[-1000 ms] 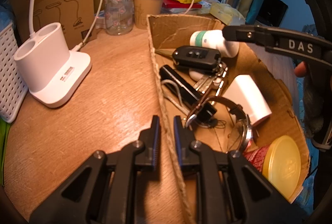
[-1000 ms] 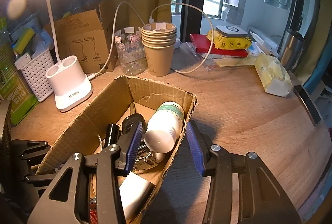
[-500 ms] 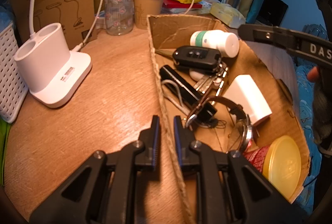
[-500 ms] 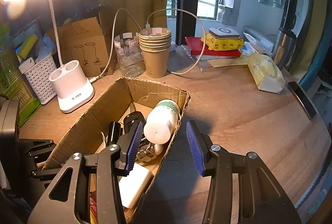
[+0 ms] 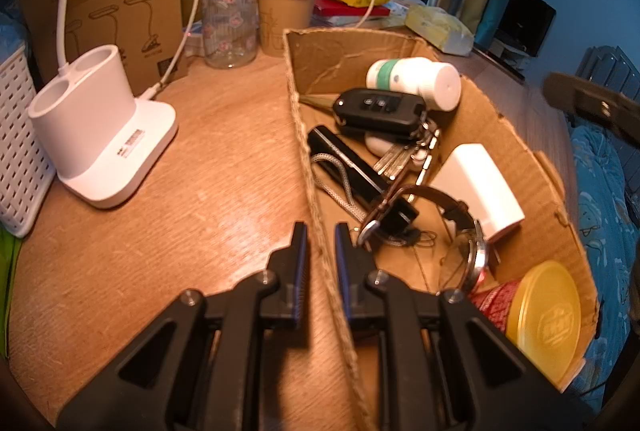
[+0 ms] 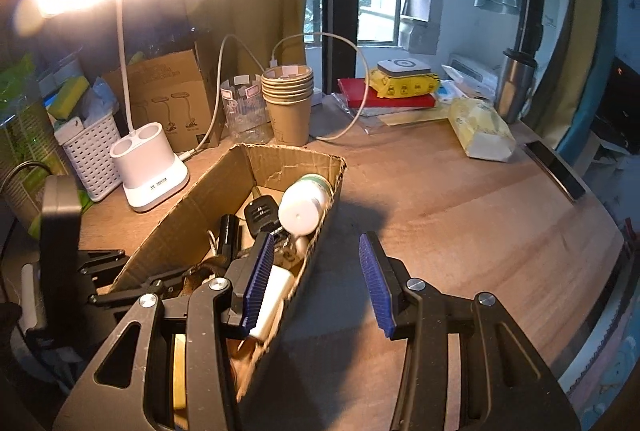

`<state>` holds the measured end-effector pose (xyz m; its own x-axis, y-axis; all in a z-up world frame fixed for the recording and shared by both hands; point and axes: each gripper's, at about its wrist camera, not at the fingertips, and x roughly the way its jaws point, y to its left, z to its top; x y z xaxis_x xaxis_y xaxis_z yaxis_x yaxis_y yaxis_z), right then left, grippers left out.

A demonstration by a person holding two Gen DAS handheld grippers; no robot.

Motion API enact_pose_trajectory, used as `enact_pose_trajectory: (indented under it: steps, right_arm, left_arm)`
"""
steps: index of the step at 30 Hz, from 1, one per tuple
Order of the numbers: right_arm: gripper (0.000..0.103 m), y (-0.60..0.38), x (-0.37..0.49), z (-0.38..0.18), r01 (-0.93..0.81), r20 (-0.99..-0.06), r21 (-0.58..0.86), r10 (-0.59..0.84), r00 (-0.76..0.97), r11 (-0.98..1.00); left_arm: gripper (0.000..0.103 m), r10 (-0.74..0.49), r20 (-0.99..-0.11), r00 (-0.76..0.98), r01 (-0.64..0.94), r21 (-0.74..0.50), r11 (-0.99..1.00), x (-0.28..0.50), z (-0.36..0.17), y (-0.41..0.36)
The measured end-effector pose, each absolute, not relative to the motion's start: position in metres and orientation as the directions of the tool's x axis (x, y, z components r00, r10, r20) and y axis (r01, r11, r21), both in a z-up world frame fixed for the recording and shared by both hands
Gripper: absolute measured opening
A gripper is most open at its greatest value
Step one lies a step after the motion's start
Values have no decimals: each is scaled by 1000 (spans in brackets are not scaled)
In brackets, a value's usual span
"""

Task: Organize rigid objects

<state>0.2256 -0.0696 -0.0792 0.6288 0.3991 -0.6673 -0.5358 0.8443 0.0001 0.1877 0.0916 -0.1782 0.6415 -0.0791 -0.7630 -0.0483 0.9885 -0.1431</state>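
A cardboard box [image 5: 340, 59] [image 6: 296, 161] stands on the wooden desk. It holds a white pill bottle [image 5: 416, 81] [image 6: 304, 205], a black car key with keys [image 5: 380, 109], a black flashlight [image 5: 348, 163], a wristwatch [image 5: 468, 235], a white charger [image 5: 478, 185] and a yellow-lidded red can [image 5: 544, 319]. My left gripper [image 5: 320, 237] is shut on the box's left wall. My right gripper [image 6: 316, 271] is open and empty, raised above the box's right wall.
A white lamp base [image 5: 96, 135] [image 6: 148, 167], a white basket [image 6: 90, 155], a lamp carton [image 5: 108, 3], a glass jar [image 5: 228, 19], stacked paper cups [image 5: 288, 7] [image 6: 288, 103], a cable, books, a tissue pack [image 6: 480, 129] and a phone [image 6: 554, 171] lie around.
My right gripper has risen and pulled back from the pill bottle, which lies in the box. My left gripper has stayed clamped on the box wall.
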Motion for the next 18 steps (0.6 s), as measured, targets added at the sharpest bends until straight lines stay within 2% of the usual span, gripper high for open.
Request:
enact_pose_trajectory:
  steps: [3, 18]
  right_arm:
    - [54, -77, 217, -79, -517, -664, 7, 391, 638, 856]
    - [55, -118, 189, -84, -402, -650, 35, 327, 686, 915]
  left_arm:
    - [15, -76, -763, 642, -50, -140, 989, 188, -178, 93]
    - [15, -81, -760, 645, -48, -146, 988, 186, -176, 92]
